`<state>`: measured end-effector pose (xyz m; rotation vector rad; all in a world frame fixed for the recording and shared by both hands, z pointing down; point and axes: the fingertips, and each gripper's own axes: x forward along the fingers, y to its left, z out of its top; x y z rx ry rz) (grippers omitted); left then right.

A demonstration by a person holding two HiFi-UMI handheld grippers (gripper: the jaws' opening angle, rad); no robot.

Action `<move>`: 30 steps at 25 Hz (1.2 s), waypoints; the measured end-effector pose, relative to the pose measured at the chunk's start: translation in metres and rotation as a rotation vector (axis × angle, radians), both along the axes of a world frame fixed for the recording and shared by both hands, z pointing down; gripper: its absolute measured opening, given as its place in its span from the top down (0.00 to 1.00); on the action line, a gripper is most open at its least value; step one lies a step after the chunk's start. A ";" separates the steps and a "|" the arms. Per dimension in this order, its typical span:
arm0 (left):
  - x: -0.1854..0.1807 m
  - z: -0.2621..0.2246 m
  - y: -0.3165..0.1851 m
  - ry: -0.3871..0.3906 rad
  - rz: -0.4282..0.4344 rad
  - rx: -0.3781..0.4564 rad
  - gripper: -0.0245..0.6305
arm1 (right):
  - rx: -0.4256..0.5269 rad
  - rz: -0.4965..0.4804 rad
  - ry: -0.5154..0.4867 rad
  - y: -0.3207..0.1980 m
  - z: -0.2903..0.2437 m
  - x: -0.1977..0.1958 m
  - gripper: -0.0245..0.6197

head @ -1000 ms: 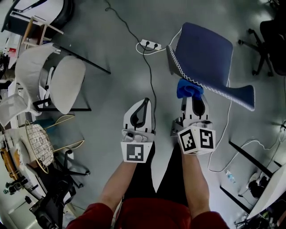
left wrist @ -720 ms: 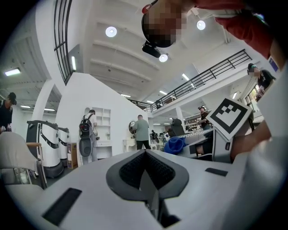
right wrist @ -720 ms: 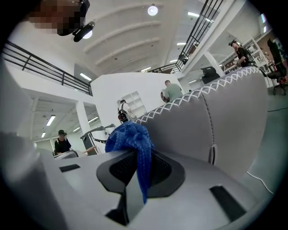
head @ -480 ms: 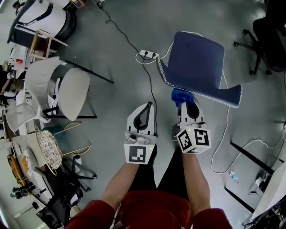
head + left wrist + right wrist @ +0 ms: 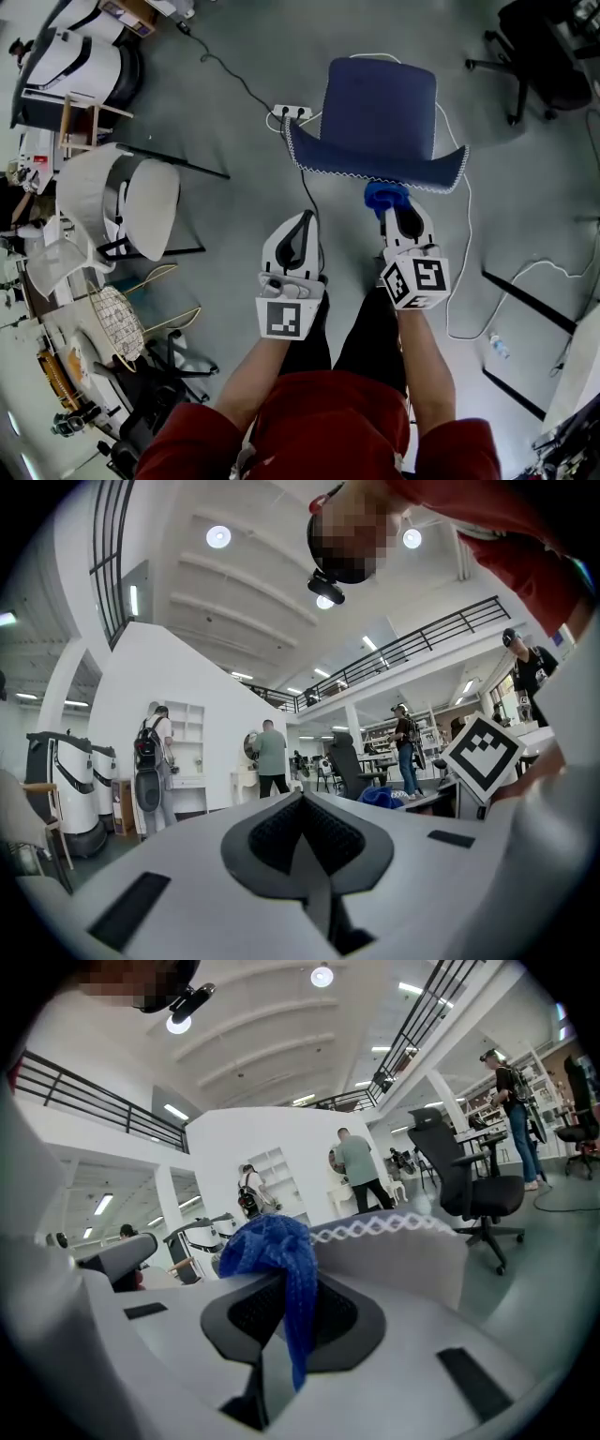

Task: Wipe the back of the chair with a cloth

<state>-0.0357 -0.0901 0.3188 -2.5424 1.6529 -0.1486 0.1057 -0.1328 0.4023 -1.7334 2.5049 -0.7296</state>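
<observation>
Our right claw (image 5: 393, 208) is clamped on the blue cloth (image 5: 384, 195). In the right gripper view the two jaws of that claw (image 5: 286, 1321) meet on a hanging strip of the cloth (image 5: 281, 1260), and the rest of it is bunched above their tips. Just past the bunch we see the chair back (image 5: 403, 1255), a grey-blue padded edge with a white zigzag stitch along its top. From the head view the cloth sits right at that stitched edge, on our side of the blue chair (image 5: 380, 108), near the middle of the back. We cannot tell whether the cloth presses on the fabric or only reaches it.

Our left claw (image 5: 304, 220) is drawn together with nothing in it. The left gripper view shows its jaws (image 5: 305, 832) meeting along one seam. It is held beside the right one, apart from the chair and pointing the same way.

Further out, the grey floor (image 5: 234, 216) carries a white power strip (image 5: 290, 112) just left of the blue chair, with a dark cable (image 5: 225, 70) running away from it. A white chair (image 5: 141, 197) stands well to the left, and a black office chair (image 5: 534, 42) stands at the upper right.
</observation>
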 end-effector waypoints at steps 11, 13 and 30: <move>0.042 -0.023 0.009 -0.027 0.036 -0.026 0.94 | -0.121 0.140 0.072 0.011 0.026 0.105 0.87; 0.040 -0.029 0.009 -0.038 0.033 -0.048 0.94 | -0.135 0.128 0.088 0.011 0.023 0.102 0.87; 0.024 -0.185 -0.026 0.195 0.038 -0.035 0.94 | 0.049 0.186 0.054 0.030 -0.195 0.089 0.87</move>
